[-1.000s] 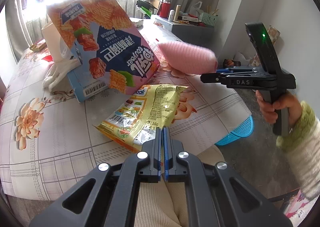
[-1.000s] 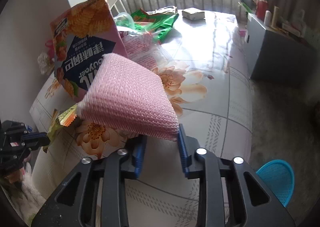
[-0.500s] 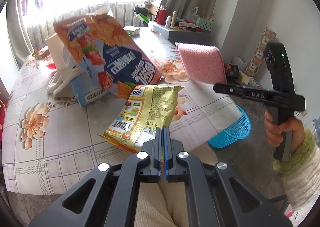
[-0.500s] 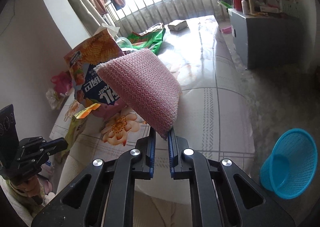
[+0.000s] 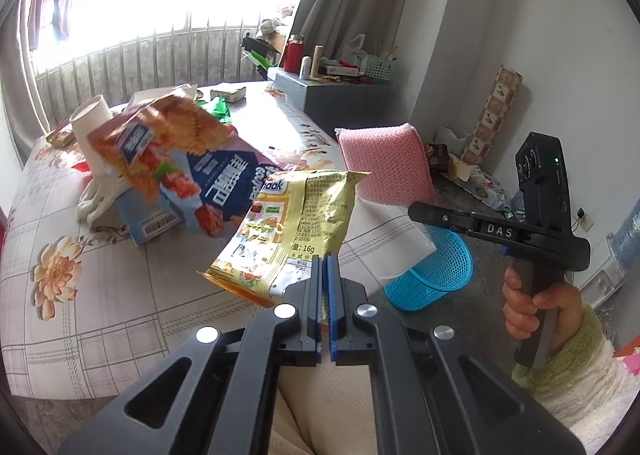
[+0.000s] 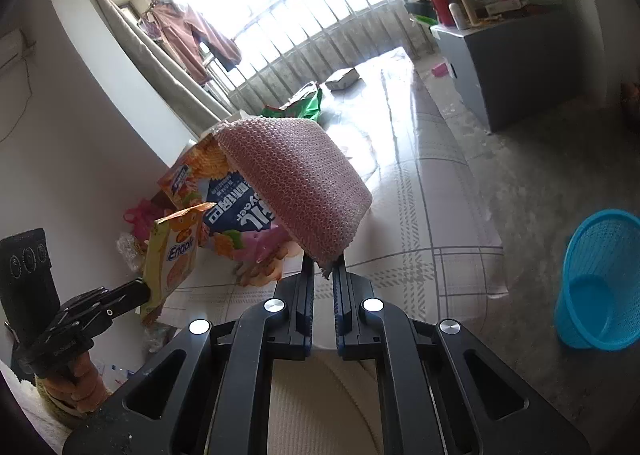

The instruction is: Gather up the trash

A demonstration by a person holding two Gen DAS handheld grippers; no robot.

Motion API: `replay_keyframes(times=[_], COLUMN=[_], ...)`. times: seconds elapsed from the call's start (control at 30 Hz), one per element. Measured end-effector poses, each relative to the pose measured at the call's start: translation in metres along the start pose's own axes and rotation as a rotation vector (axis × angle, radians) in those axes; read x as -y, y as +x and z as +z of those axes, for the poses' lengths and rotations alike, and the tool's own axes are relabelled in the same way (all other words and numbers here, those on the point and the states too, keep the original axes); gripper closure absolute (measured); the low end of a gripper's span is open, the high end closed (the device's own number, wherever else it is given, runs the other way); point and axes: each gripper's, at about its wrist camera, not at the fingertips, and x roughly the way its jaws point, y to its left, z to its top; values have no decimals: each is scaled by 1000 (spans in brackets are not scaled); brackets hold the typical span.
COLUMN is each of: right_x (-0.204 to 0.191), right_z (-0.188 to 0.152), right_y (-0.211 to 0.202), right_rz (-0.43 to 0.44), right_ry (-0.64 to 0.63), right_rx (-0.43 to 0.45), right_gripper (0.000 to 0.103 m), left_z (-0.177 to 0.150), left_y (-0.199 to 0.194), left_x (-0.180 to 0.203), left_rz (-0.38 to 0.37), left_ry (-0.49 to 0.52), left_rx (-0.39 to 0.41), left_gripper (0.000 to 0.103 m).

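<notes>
1. Pink foam pad (image 6: 298,187) was pinched by one corner in the right gripper (image 6: 321,275), jaws closed on it; a second earlier those jaws stood wider, the pad only resting between them.
2. Pad had since been lifted off the bench (image 5: 120,295) and swung out past its edge, toward the blue basket (image 6: 592,283) on the floor.
3. Left gripper (image 5: 323,275) kept its jaws shut on the yellow snack packet (image 5: 292,231), now raised clear of the bench and hanging in the air.
4. Big chip bag (image 5: 188,167) and white cup (image 5: 92,127) remained on the bench, uncollected.
5. Judgement: both pieces secured and in transit; the drop into the basket was the next step, with the pad nearer to it. The corner grip looked thin and a slip seemed possible.
</notes>
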Motion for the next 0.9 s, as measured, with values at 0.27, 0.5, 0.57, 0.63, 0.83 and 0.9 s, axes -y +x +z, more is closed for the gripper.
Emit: replay_keyframes(times=[0.27, 0.5, 0.57, 0.63, 0.83, 0.9], right_x=[12, 42, 50, 54, 74, 85], right_z=[-4, -12, -13, -14, -25, -34], right_y=[-22, -34, -32, -32, -46, -55], right_rz=[20, 28, 28, 11, -9, -34], right_ry=[38, 123, 140, 136, 181, 225], right_rx=[59, 99, 96, 90, 91, 92], right_gripper=[103, 103, 103, 103, 103, 101], left_z=[32, 62, 63, 61, 58, 58], left_y=[35, 95, 111, 119, 104, 95], left_x=[29, 70, 73, 74, 67, 59], left_rz=[-78, -153, -160, -147, -111, -106], left_ry=[25, 60, 37, 20, 19, 1], left_rx=[-32, -91, -131, -158, -114, -92], left_gripper=[101, 101, 101, 101, 101, 101])
